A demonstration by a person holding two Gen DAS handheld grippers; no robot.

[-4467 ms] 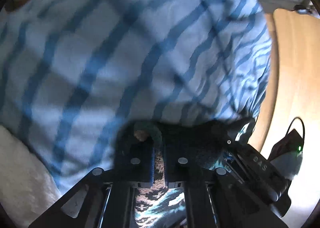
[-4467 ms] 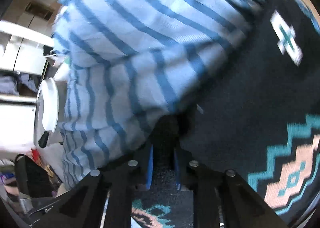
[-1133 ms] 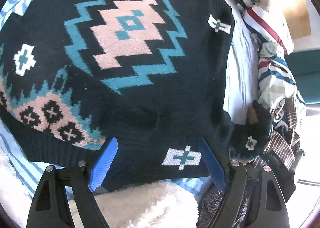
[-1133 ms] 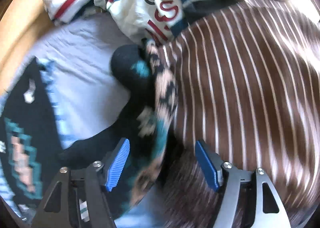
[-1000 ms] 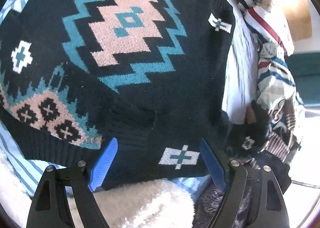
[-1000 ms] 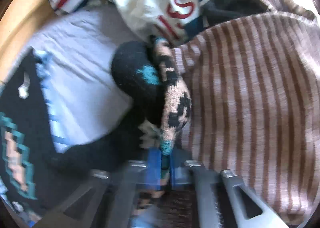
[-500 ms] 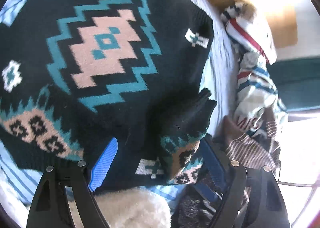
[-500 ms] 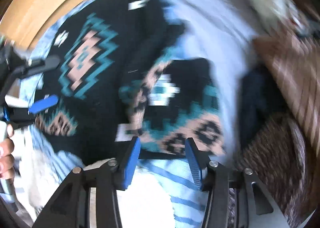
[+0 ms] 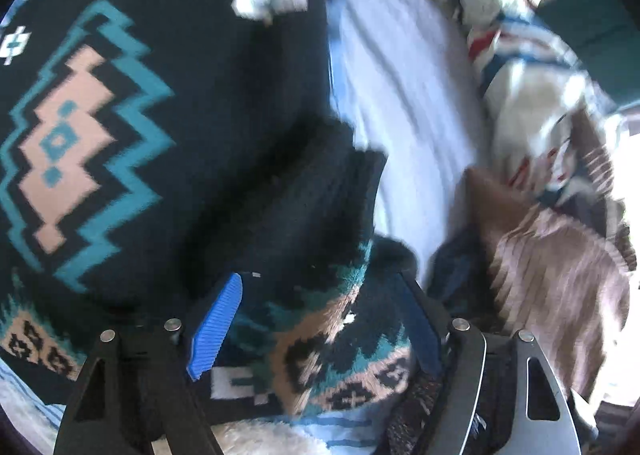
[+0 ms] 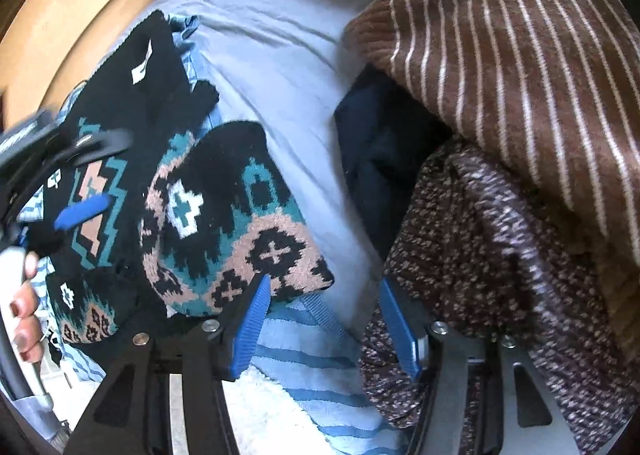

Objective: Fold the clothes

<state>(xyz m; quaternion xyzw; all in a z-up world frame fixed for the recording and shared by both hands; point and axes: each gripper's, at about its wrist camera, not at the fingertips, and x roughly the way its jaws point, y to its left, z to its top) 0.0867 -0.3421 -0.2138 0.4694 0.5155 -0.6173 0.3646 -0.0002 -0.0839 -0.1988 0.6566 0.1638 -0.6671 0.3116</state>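
**Both tongs open over the patterned sweater**

Your left tongs [image 9: 320,325] stood with their jaws spread wide, the ribbed blue pads [image 9: 216,325] on either side of a sweater sleeve [image 9: 340,339] but not pinching it. Your right tongs [image 10: 324,329] were likewise parted and held nothing; between their pads lay a blue-striped cloth [image 10: 320,371] and a bare strip of sheet.

You had the sweater [image 9: 120,127] lying on the pale lilac bedsheet [image 10: 280,35], on top of the striped cloth. It was a thick, fuzzy knit, black with teal zigzags, a stepped pink diamond and small white crosses. One sleeve was folded in across the body, its cuff end a rounded flap with pink and teal bands, its edge touching the left pad of your right tongs in the right wrist view.

To the right of the sweater you had a heap of other clothes: a brown ribbed knit with thin cream stripes [image 10: 520,55], a speckled brown and grey knit [image 10: 500,255] under it, and a dark navy piece [image 10: 384,159] tucked between them and the sheet. A white printed garment with red and blue marks [image 9: 520,67] lay further back. Fluffy white fabric [image 10: 272,415] showed near you. Your left hand [image 10: 24,303] gripped the left tool's handle.
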